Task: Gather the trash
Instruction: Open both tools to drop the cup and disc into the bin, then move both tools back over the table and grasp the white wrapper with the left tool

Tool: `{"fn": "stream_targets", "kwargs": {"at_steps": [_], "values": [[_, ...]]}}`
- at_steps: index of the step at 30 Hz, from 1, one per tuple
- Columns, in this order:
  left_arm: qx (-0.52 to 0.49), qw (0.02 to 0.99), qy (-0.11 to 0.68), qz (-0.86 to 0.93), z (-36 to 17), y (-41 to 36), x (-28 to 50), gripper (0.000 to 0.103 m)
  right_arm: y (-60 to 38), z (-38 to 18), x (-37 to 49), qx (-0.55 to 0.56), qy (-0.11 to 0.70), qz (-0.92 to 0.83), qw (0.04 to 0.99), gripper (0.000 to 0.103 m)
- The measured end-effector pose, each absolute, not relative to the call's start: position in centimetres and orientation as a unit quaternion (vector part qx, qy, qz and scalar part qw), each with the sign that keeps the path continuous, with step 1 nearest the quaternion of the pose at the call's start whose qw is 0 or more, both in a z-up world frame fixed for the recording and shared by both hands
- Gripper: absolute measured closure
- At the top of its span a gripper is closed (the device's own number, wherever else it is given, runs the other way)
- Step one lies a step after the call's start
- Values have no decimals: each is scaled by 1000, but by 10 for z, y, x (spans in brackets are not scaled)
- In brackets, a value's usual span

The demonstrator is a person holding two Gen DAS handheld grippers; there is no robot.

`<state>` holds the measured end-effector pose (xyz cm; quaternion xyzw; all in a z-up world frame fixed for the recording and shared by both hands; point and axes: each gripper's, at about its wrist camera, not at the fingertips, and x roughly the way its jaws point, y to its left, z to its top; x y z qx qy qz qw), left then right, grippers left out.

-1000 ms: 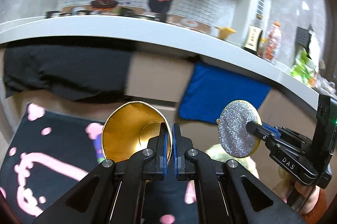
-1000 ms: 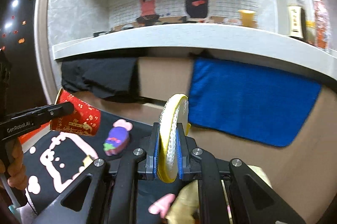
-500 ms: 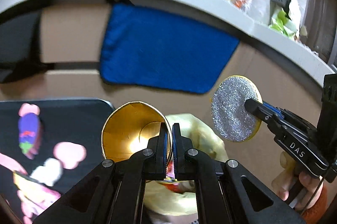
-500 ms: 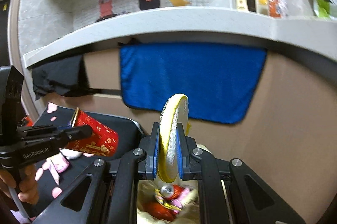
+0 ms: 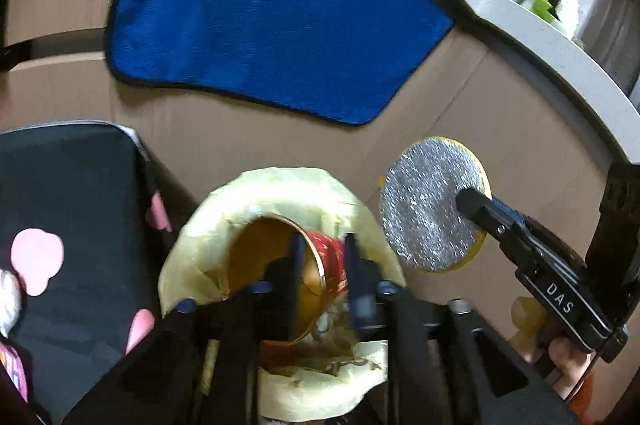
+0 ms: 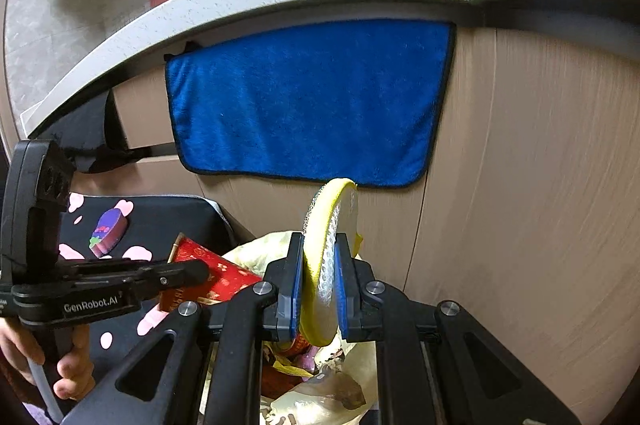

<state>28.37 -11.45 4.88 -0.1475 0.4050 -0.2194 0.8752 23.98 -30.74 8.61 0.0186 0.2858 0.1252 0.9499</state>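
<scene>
In your left wrist view, your left gripper (image 5: 322, 273) hangs over the trash bin (image 5: 188, 249) with its pale yellow liner. Its jaws are opening — the red paper cup (image 5: 276, 265), gold inside, lies tilted between them above the bin's mouth, and the blur hides whether either pad still touches it. Just right of the bin, your right gripper (image 5: 466, 203) pinches a round scouring pad (image 5: 428, 209), silver face toward the camera. Left of the bin is a black mat (image 5: 72, 193); beyond the bin hangs a blue towel (image 5: 272, 13).

In your right wrist view, your right gripper (image 6: 318, 285) has its fingers clamped on the pad's (image 6: 330, 225) yellow edge, directly above the bin (image 6: 260, 249). The cup (image 6: 212, 277) shows at the bin's left rim, at your left gripper's (image 6: 196, 271) tip.
</scene>
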Motion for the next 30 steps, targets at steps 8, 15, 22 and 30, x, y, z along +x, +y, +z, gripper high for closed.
{"fn": "stream_targets", "kwargs": {"at_steps": [8, 15, 22, 30], "values": [[-166, 881, 417, -146, 46, -64, 272, 69, -290, 67, 256, 19, 314, 134, 940, 90], [-180, 888, 416, -73, 38, 11, 243, 68, -261, 42, 274, -1, 368, 123, 921, 84], [-207, 887, 414, 0, 28, 88, 211, 68, -224, 45, 272, -17, 368, 145, 918, 74], [-220, 892, 390, 65, 24, 166, 164, 68, -169, 64, 265, -9, 350, 201, 915, 73]]}}
